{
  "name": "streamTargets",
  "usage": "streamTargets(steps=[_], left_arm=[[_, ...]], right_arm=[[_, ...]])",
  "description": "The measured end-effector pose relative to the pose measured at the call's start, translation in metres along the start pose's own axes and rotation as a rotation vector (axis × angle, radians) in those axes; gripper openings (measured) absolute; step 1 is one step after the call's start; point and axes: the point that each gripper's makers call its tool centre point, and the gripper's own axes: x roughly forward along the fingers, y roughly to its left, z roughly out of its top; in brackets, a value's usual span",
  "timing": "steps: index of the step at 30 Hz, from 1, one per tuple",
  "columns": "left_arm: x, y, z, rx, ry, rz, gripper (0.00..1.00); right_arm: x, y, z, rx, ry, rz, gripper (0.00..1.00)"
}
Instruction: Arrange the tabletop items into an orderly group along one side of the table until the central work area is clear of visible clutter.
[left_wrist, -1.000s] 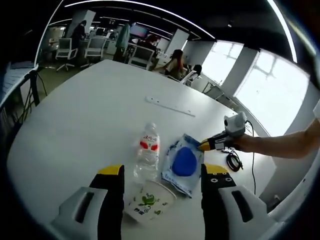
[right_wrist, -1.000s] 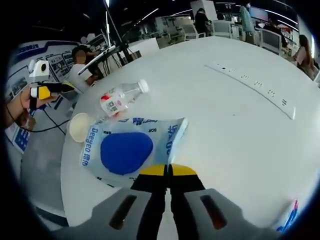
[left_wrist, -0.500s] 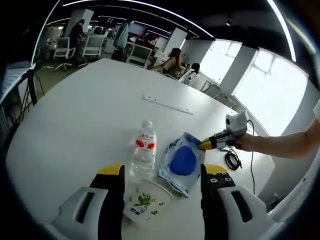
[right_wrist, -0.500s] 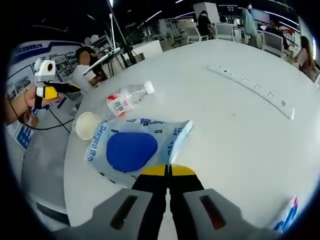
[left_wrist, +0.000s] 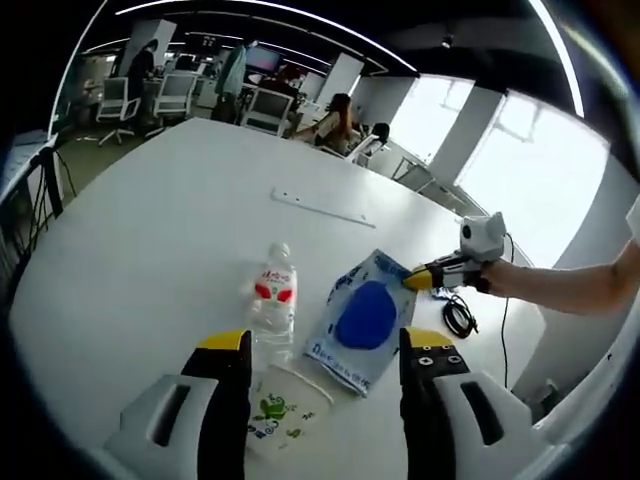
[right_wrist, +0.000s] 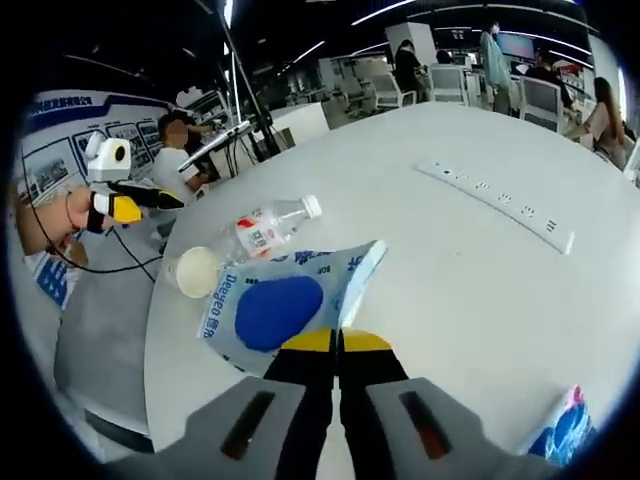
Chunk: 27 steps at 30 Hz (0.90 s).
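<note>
While left tongs (left_wrist: 322, 345) gape, right tongs (right_wrist: 337, 341) pinched together: one bottle (left_wrist: 272, 299), one cup (left_wrist: 280, 412), one pouch (left_wrist: 364, 319) (blue-printed).

Open office beyond the tool, dark ceiling crossed by strip lights (left_wrist: 300, 12). Ahead, a wide white bench (left_wrist: 150, 230); past its far edge, office chairs (left_wrist: 270, 105) and seated people. Off to the right, tall bright windows (left_wrist: 530, 170) between pale pillars.

Bare table (left_wrist: 150, 230) beyond bottle (left_wrist: 271, 303), pouch (left_wrist: 362, 320) and cup (left_wrist: 281, 413)
</note>
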Motion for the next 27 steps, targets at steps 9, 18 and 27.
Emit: streamTargets(steps=[9, 18, 27], left_arm=[[0.007, -0.012, 0.003, 0.016, 0.000, -0.030, 0.59], [0.013, -0.024, 0.005, 0.032, 0.001, -0.060, 0.58], [0.023, -0.041, 0.005, 0.040, 0.007, -0.096, 0.57]], right_arm=[[-0.022, 0.027, 0.020, -0.011, -0.056, 0.016, 0.00], [-0.043, 0.042, 0.030, -0.027, -0.095, 0.023, 0.00], [-0.072, 0.049, 0.039, -0.027, -0.154, 0.009, 0.00]])
